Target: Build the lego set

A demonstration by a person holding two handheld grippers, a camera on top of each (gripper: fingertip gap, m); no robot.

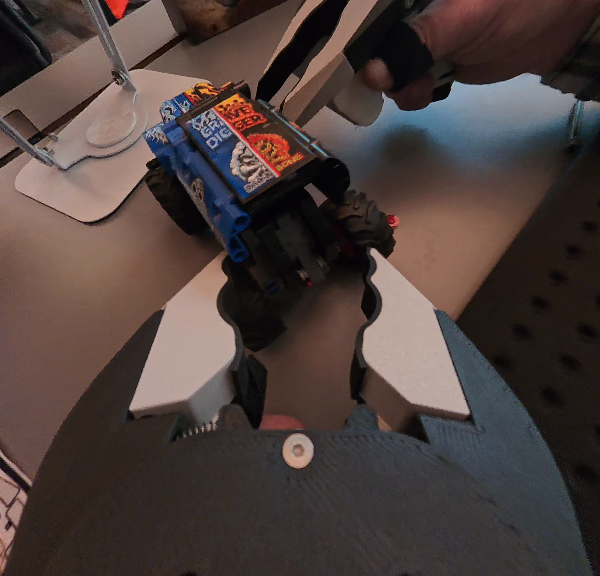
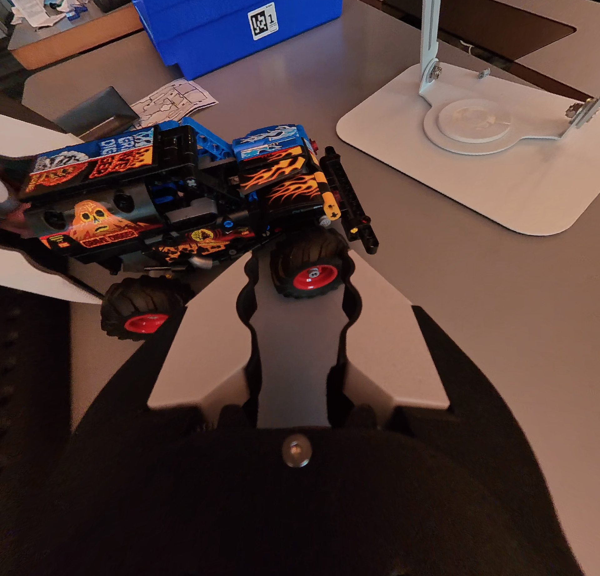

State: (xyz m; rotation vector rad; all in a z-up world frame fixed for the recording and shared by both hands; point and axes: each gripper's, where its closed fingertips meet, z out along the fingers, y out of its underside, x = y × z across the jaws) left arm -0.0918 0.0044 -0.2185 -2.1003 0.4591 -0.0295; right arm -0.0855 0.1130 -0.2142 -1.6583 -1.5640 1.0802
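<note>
Black plastic, blue beams and flame stickers make up the monster truck (image 2: 181, 203), which already looks close to finished: body panels on, four knobbly tyres fitted, the two I can see from the right wrist view with red hubs. It sits on the grey table (image 2: 422, 300) with its rear end tipped up, at about 10 o'clock from the right gripper (image 2: 298, 268).

The left gripper (image 1: 297, 264) has come at the truck's tail end, its white fingers spread to either side of the rear chassis and one rear tyre. Whether the pads actually bite on the model I cannot tell; the jaws stand wide and the truck's back sits between the tips. My guess is that this hand is steadying or lifting the rear so the other can work on it.

The right gripper stands parted with nothing in it, its tips just beside the front wheel (image 2: 311, 268), which lies at 12 o'clock, right at the fingertips. It looks poised for a push or a check, not carrying a part.

A small red piece (image 1: 393, 220) lies loose on the table at 1 o'clock from the left gripper, just beyond a tyre. A blue bin (image 2: 227, 18) stands far back at 11 o'clock, a printed sheet (image 2: 172, 100) before it, and a white stand base (image 2: 470, 170) at 2 o'clock.
</note>
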